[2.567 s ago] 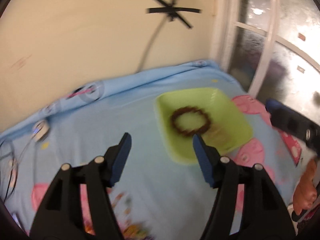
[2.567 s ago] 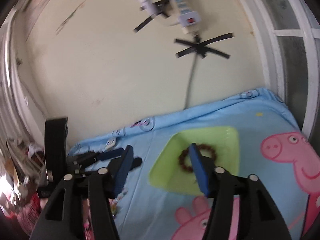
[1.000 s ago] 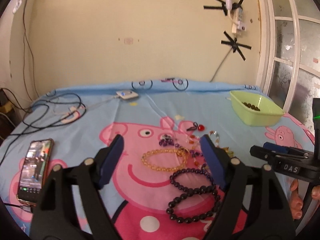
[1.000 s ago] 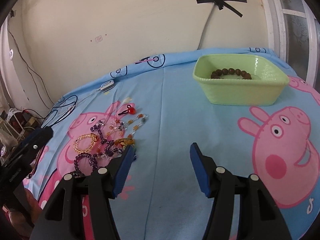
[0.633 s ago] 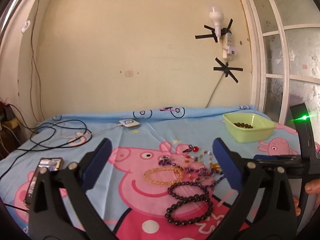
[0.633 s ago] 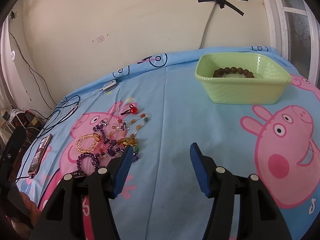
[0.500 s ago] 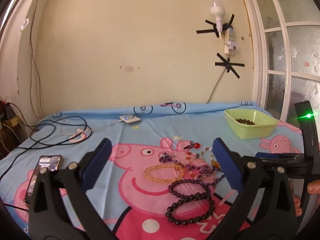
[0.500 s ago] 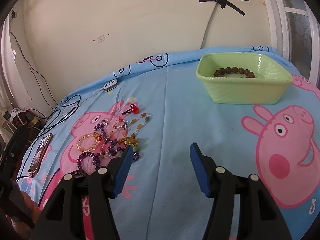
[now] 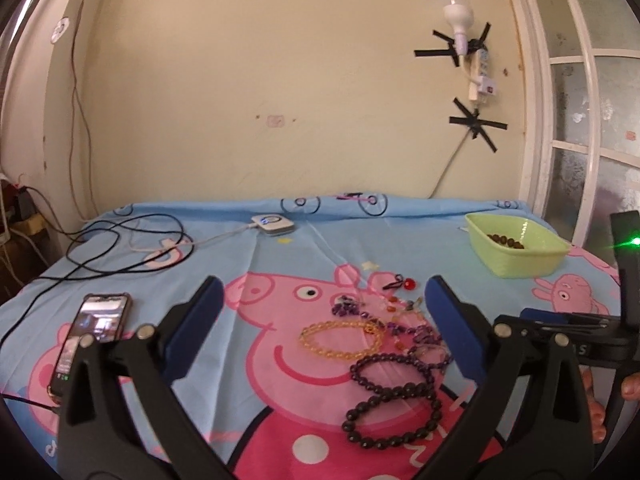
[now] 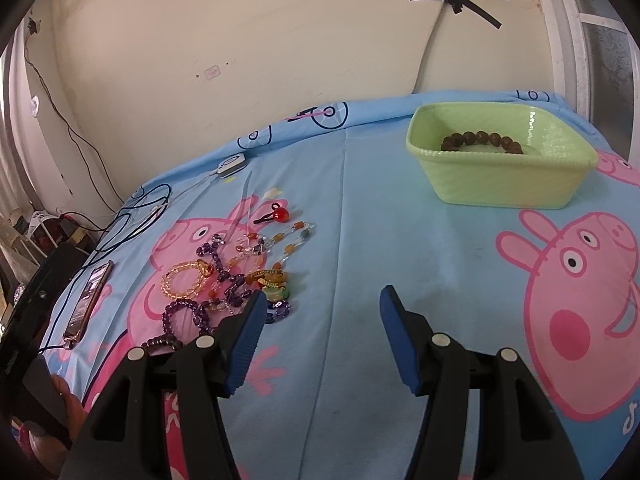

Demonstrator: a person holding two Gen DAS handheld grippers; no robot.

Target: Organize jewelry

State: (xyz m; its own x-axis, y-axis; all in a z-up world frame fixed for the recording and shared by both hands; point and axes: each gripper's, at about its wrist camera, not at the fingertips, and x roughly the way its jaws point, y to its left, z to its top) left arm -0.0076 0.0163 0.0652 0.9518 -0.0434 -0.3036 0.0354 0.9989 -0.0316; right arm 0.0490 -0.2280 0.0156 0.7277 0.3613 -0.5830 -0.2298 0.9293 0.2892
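A heap of bead jewelry lies on the blue cartoon-pig sheet: a yellow bead bracelet (image 9: 341, 339), a long dark bead strand (image 9: 394, 396), purple beads (image 9: 348, 307) and a red hair tie (image 9: 408, 284). My left gripper (image 9: 324, 328) stands wide open over the heap, holding nothing. A green tray (image 10: 500, 184) at the far right holds a brown bead bracelet (image 10: 480, 140). My right gripper (image 10: 322, 320) is open and empty above bare sheet, right of the jewelry heap (image 10: 240, 272). The tray (image 9: 516, 246) shows in the left wrist view too.
A phone (image 9: 90, 332) lies at the left edge of the sheet, with black cables (image 9: 120, 248) and a white charger puck (image 9: 274, 225) behind it. The wall runs along the far side, a glass door stands at the right. The other gripper's body (image 9: 580, 336) juts in from the right.
My left gripper's jaws have spread wider and its view has tilted up slightly to take in more wall. The right gripper has stayed put.
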